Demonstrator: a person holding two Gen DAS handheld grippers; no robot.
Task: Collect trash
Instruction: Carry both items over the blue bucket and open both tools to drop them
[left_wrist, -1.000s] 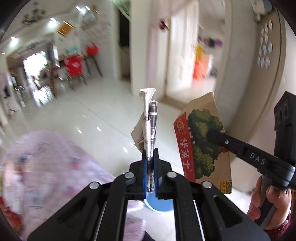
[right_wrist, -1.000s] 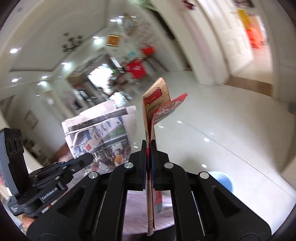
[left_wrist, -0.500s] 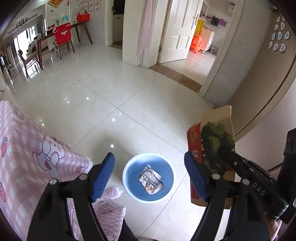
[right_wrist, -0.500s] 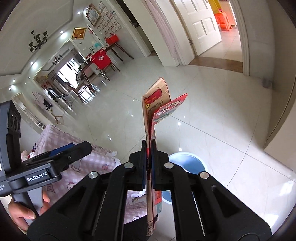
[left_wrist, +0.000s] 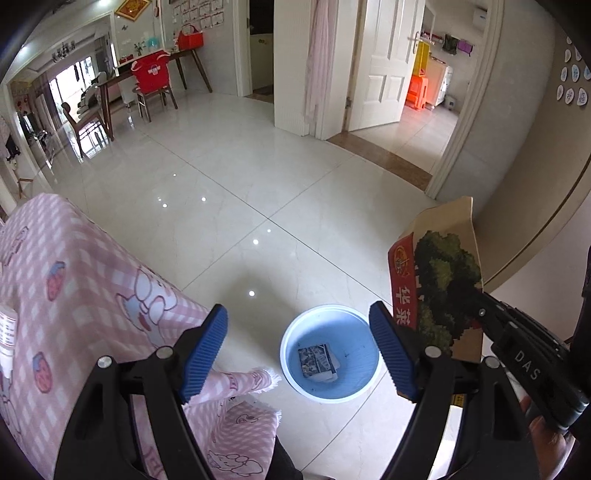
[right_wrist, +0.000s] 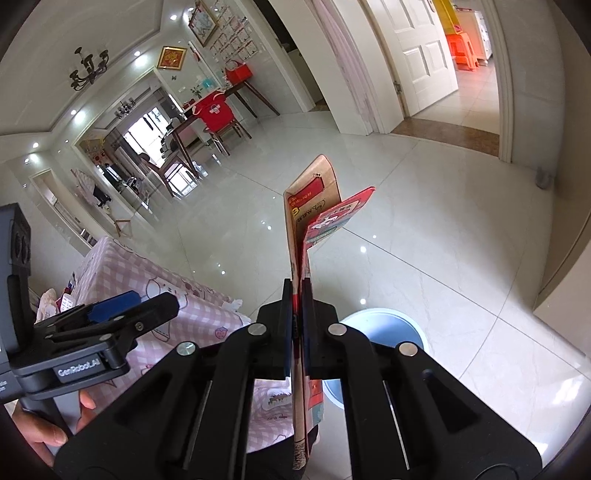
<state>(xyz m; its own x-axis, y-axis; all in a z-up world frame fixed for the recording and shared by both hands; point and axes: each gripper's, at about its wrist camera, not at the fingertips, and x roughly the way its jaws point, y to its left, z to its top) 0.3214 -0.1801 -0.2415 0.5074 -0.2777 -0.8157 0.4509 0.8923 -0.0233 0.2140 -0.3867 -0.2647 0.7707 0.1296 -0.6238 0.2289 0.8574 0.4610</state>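
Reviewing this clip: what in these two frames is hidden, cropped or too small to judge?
- Flattened carton: in the right wrist view its lower part is hidden by the right claw shut on it; in the left wrist view the left claw's finger covers one edge.
- Blue bin: right wrist view shows only part of its rim, so its contents are hidden there.
- Folded paper in the bin: print too small to read, left wrist view.

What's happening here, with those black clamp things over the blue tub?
Someone is clearing trash with two handheld grippers. The left gripper hangs with its jaws wide apart above the round blue plastic basin on the floor, where a folded newspaper lies. The right gripper is clamped on a flattened cardboard food box, not yet dropped in.
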